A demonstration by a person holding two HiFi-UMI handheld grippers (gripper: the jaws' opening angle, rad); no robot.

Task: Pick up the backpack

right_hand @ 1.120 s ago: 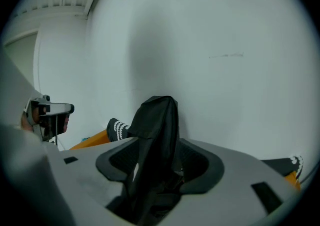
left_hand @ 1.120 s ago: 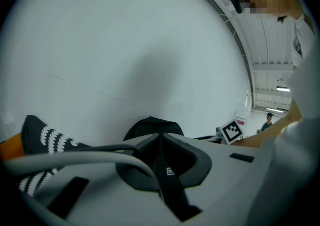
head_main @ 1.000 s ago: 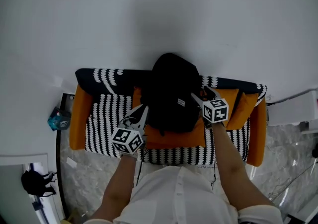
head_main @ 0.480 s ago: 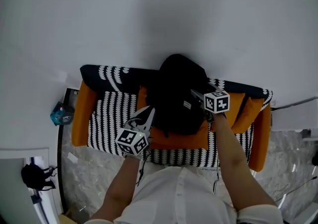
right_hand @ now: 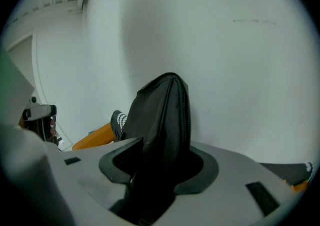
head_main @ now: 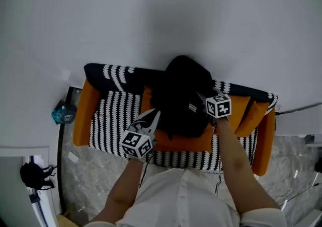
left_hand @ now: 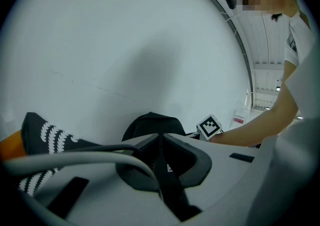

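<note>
Black fabric fills the gap of my right gripper (head_main: 201, 96): its jaws are closing at about half width around the zipped side edge of the backpack (head_main: 178, 95), and the cloth already touches both pads. My left gripper (head_main: 155, 115) has its jaws pressed fully together on a thin black strap (left_hand: 167, 180) that runs from the pinch point back toward the camera. Its tips sit at the backpack's lower left edge, while the right gripper's are at the upper right side, so the bag stands between the two. The backpack is upright on an orange cushion (head_main: 183, 140) in the middle of a sofa (head_main: 113, 115) covered in black-and-white stripes, with its back toward the white wall (head_main: 161, 14). I cannot tell whether it touches the wall. The sofa's orange arms are well apart from the bag on both sides, and the striped seat to the left lies bare. Above the bag I see only plain wall, and the marble floor (head_main: 85, 170) shows in front of the sofa.
</note>
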